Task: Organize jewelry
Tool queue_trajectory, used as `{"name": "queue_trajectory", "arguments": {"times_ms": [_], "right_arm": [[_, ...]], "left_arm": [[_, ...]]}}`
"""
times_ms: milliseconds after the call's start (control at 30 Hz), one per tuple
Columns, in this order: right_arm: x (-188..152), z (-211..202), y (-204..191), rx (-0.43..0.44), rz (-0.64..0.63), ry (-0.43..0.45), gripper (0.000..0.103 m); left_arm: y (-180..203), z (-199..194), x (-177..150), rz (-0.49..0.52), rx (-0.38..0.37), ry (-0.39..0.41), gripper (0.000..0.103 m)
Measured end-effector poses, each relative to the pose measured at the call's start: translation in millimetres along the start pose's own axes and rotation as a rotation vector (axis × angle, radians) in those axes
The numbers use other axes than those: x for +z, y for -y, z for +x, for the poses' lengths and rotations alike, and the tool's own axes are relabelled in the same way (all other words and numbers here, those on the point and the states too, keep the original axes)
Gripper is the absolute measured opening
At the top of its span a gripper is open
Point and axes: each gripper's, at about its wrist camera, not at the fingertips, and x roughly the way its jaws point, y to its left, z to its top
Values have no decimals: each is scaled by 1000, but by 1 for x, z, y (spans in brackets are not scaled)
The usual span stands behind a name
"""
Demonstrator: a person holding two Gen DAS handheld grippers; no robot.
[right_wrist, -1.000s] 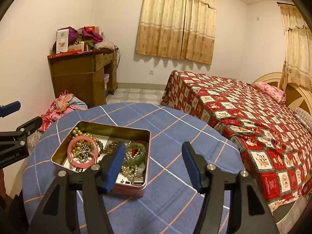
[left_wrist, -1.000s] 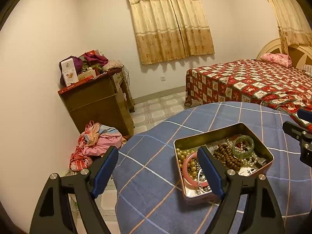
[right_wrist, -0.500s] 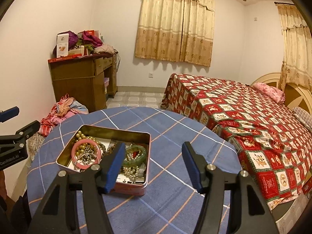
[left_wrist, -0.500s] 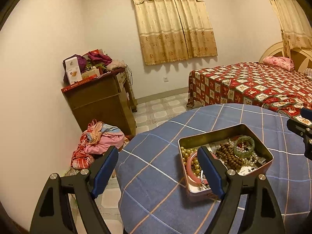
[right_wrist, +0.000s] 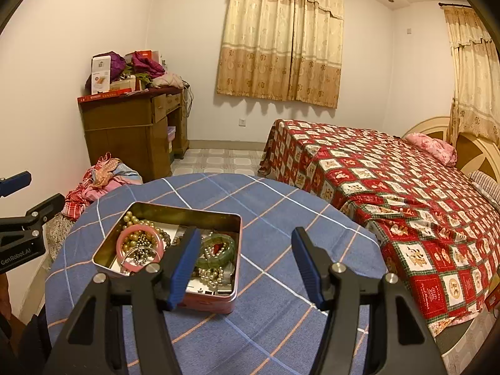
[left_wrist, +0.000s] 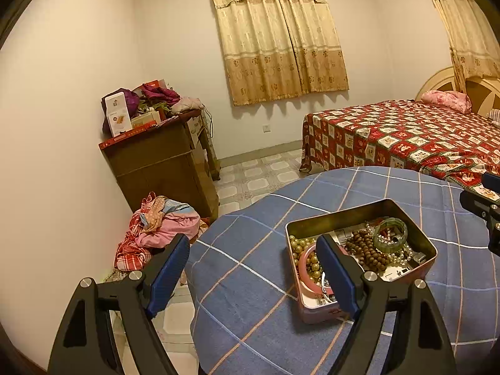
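Observation:
An open metal tin (left_wrist: 337, 215) (right_wrist: 187, 209) sits on a round table with a blue checked cloth (left_wrist: 243, 287) (right_wrist: 281, 206). In the tin lie a pink bangle (left_wrist: 303, 268) (right_wrist: 140, 227), a green bangle (left_wrist: 390, 247) (right_wrist: 215, 261), a string of brown beads (left_wrist: 362, 247) and gold pearls (left_wrist: 297, 243) (right_wrist: 131, 218). My left gripper (left_wrist: 250, 247) hovers open at the tin's near left, with nothing between its fingers. My right gripper (right_wrist: 247, 234) is open and empty too, just right of the tin. Neither touches the tin.
A bed with a red patchwork cover (right_wrist: 375, 172) stands right of the table. A wooden desk (left_wrist: 162, 168) piled with boxes and clothes is against the left wall. A heap of clothes (left_wrist: 156, 228) lies on the tiled floor beside it.

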Motion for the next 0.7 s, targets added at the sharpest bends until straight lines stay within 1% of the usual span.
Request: {"name": "queue_trajectory", "arguments": {"times_ms": [500, 600, 700], "right_arm": [[-1, -1, -2, 5, 1, -6, 62], [-1, -2, -4, 2, 2, -3, 62], [-1, -1, -2, 2, 1, -4, 63]], "left_arm": [[2, 2, -2, -5, 6, -16, 83], [1, 3, -3, -9, -14, -27, 83], [3, 4, -3, -2, -15, -27, 83]]}}
